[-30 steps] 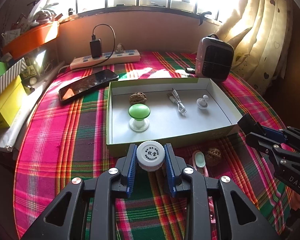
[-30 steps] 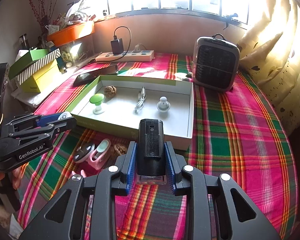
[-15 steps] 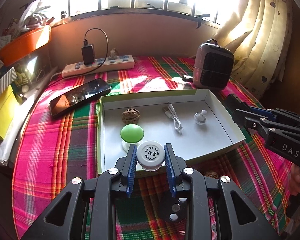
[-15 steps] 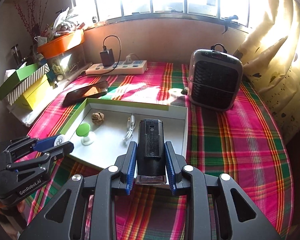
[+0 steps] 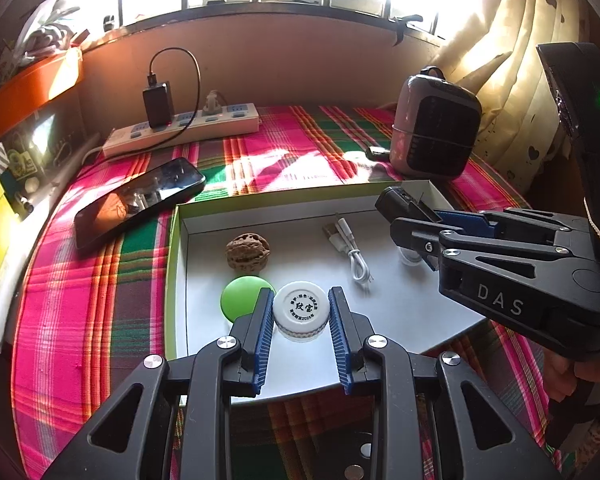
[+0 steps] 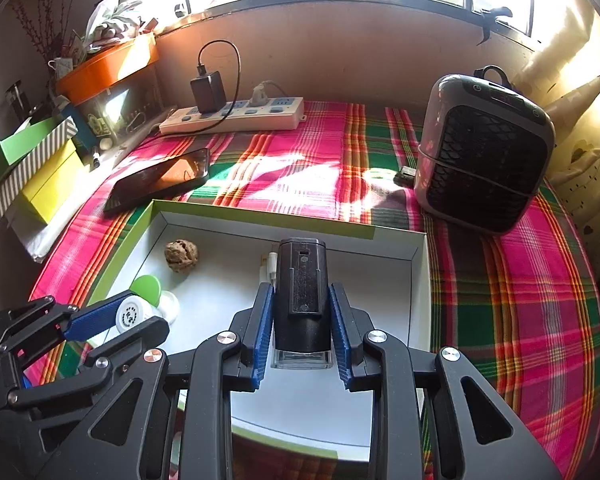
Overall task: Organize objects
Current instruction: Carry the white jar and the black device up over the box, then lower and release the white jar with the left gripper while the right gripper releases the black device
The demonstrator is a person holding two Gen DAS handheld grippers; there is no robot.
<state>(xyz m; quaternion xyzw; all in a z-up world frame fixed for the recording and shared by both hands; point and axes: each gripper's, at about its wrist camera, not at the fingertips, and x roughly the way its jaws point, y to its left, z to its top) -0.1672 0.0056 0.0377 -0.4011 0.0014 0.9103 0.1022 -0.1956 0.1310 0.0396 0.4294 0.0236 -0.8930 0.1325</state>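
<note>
left tool (image 5: 300, 312): closed on a white round-capped jar (image 5: 300, 310), pads pressed on both sides; held over the near-left part of the box, just beside the green knob.
right tool (image 6: 300, 316): closed on a black rectangular device (image 6: 303, 288); held over the middle of the box, clear base toward the camera.
box (image 6: 418, 280): open, white inside, green rim, on the plaid-covered tabletop (image 6: 520, 300); near edge under both tools.
already in the box: 1 green knob (image 5: 242, 298) near the left wall, 1 walnut (image 5: 248, 251) behind it, 1 white USB cable (image 5: 350, 248) mid-box, 1 small white item toward the right wall, mostly hidden by the right tool.
progress: judged mid-task; 4 items placed, 2 carried, neither set down yet.
left to do: both held items to be lowered and released; anything outside the near edge is hidden.
far side, likely not part of the sort: 1 phone (image 5: 140, 200) off the box's far-left corner, 1 small heater (image 6: 484, 152) off its far-right corner, 1 power strip (image 6: 232, 116) at the far tabletop edge.
</note>
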